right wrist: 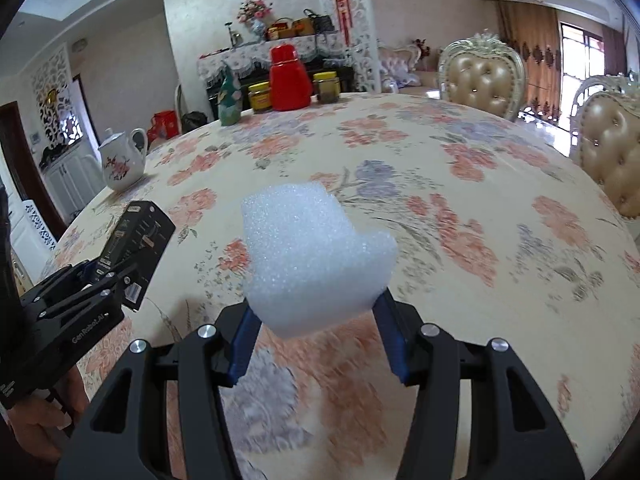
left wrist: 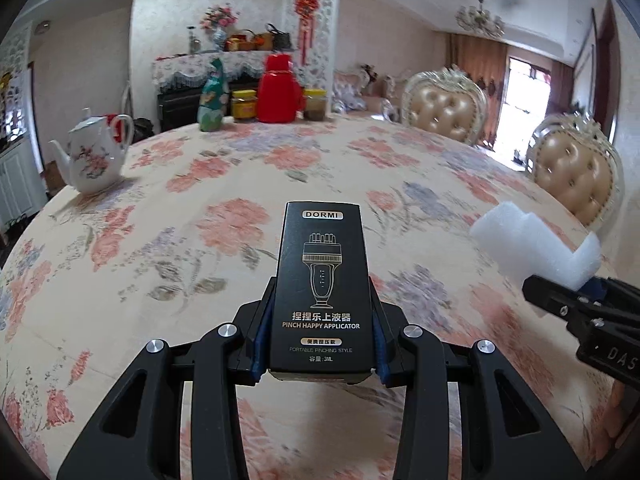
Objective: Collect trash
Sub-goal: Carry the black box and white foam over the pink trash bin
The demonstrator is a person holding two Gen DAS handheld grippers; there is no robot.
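A slim, glossy black cardboard box (left wrist: pixel 322 288) with gold print is clamped between the blue pads of the left gripper (left wrist: pixel 320 320) above the floral-patterned tablecloth (left wrist: pixel 224 184). A chunky, notched block of white, grainy foam (right wrist: pixel 316 256) is pinched by the right gripper (right wrist: pixel 316 320), also off the cloth.

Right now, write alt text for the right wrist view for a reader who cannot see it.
The right gripper holds a chunk of white foam above a table with a floral cloth. At the left edge, the left gripper holds a black box. A white teapot and a red flask stand farther back.
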